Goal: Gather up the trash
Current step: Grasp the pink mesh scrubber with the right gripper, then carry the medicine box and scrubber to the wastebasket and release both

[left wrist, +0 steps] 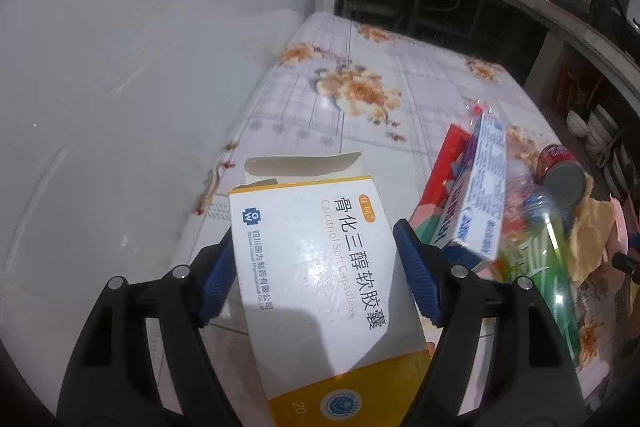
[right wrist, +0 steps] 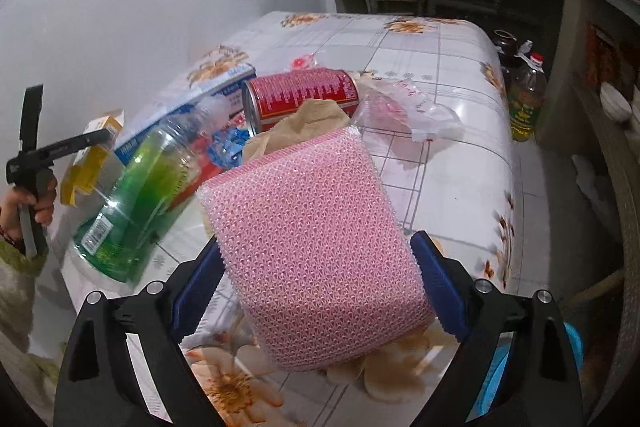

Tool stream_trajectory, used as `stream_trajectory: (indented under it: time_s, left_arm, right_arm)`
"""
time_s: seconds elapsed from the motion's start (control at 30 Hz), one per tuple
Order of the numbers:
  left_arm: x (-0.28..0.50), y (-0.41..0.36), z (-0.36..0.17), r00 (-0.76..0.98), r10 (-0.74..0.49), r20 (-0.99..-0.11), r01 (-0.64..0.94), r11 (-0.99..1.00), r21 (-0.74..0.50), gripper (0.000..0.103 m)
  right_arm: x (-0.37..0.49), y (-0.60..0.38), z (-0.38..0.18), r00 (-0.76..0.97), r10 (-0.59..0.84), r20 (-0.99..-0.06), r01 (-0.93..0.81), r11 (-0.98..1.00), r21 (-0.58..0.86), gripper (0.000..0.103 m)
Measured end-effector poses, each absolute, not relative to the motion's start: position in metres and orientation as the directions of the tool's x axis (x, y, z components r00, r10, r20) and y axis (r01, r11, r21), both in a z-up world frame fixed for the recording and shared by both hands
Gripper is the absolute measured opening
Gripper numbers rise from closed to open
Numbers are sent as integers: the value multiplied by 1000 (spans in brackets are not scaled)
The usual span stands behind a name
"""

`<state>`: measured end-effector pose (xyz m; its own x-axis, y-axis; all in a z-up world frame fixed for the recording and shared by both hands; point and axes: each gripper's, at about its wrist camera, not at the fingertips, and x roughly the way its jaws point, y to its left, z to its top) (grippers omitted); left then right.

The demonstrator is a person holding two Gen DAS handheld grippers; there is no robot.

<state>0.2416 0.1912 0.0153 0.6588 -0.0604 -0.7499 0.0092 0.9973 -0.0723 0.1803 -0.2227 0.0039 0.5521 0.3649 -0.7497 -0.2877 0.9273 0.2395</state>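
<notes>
Left gripper: blue pads pressed on both long sides of a white and yellow medicine box, held off the table
Box print: "Calcitriol Soft Capsules" under large Chinese characters, a small blue "GW" mark, end flap open
Right gripper: jaws clamped on the flanks of a pink mesh scouring sponge, raised above the table
Table: glossy cloth with orange flowers on a grey grid
Trash pile, left wrist view: a white and blue carton leaning on a red box; print too small to read
Green bottle: clear plastic, lying on its side just beside the sponge; label unreadable
Red can: on its side behind the sponge, white lettering blurred
Brown paper: crumpled, between can and sponge
Clear wrapper: right of the can, red print
Floor: oil bottle, yellow label, beyond the table's right edge
Person's hand: on the left gripper's handle, at the right wrist view's left edge
</notes>
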Motion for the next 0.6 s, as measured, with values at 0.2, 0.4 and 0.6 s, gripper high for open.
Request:
stream_trajectory:
  time_s: [0.2,0.4,0.6]
  left_arm:
    - [234,189,32,699,-40,-714,11,999,-46,71]
    - [230,186,38,706,-58,-706,20,998,-61,71]
    - [222,182,44,714,-81,-695,41,996,-74,71]
  right_arm:
    - [167,-228,12,577,407,-708,-254,913,318,89]
    - [167,-228,12,554,470,-687,-243,881,407,89]
    - [155,-251,30,552,681,-481,-275,694,666,89]
